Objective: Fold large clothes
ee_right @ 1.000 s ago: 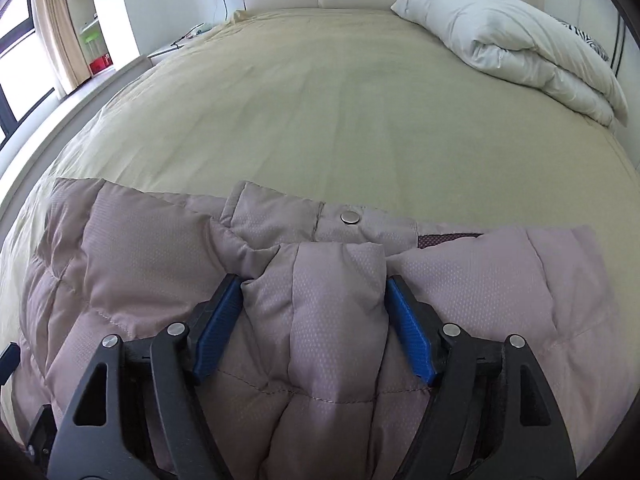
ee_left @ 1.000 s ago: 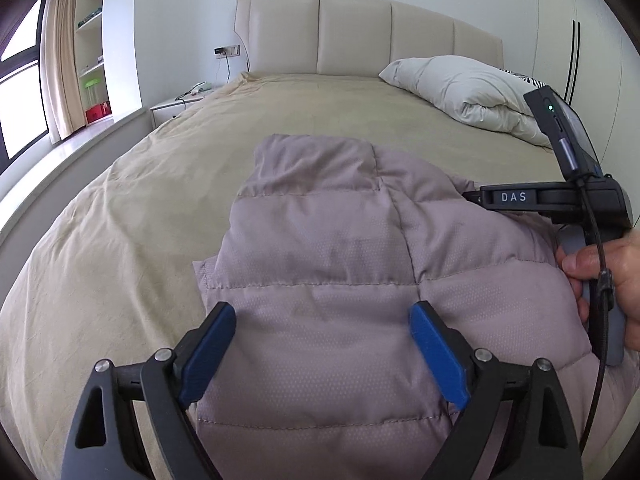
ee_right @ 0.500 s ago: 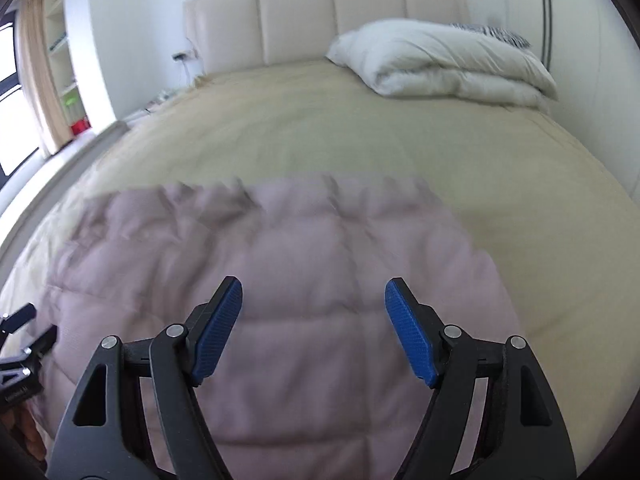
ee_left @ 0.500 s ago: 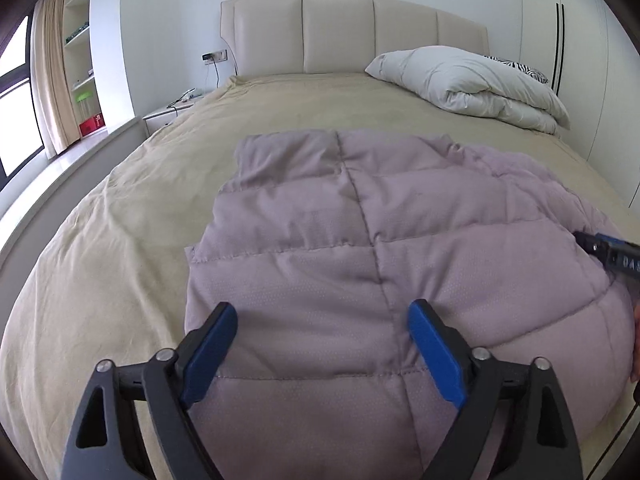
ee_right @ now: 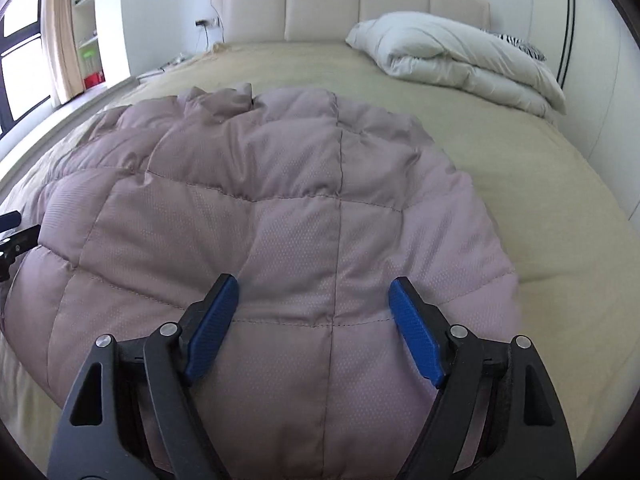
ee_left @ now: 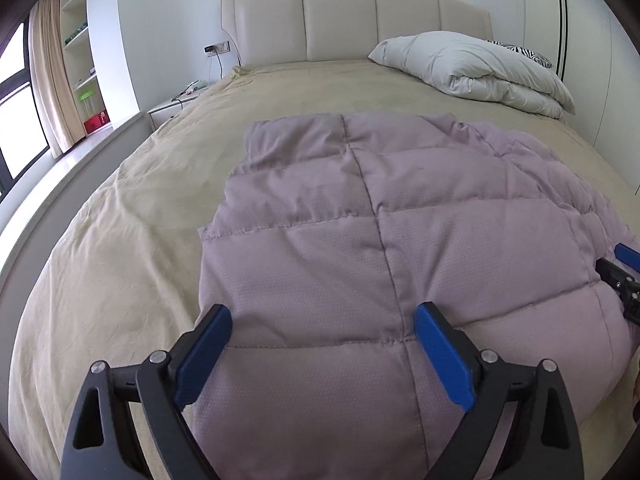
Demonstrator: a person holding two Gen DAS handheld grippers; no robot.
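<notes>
A mauve quilted down jacket [ee_left: 380, 240] lies flat on the beige bed [ee_left: 132, 220], its back side up and its collar end towards the headboard. It also shows in the right wrist view [ee_right: 280, 208]. My left gripper [ee_left: 323, 344] is open and empty, hovering over the jacket's near left part. My right gripper [ee_right: 314, 312] is open and empty over the jacket's near right part. The right gripper's tip shows at the right edge of the left wrist view [ee_left: 624, 276].
A folded white duvet [ee_left: 472, 68] and a zebra-print pillow [ee_left: 520, 50] lie at the bed's far right by the padded headboard [ee_left: 352, 20]. A nightstand [ee_left: 168, 108], shelves and a curtained window stand to the left. A white wardrobe is at the right.
The right gripper pulled back from the jacket's collar area, where it straddled a folded part, to the near edge. The jacket now lies spread flat. The left gripper stayed open near its place.
</notes>
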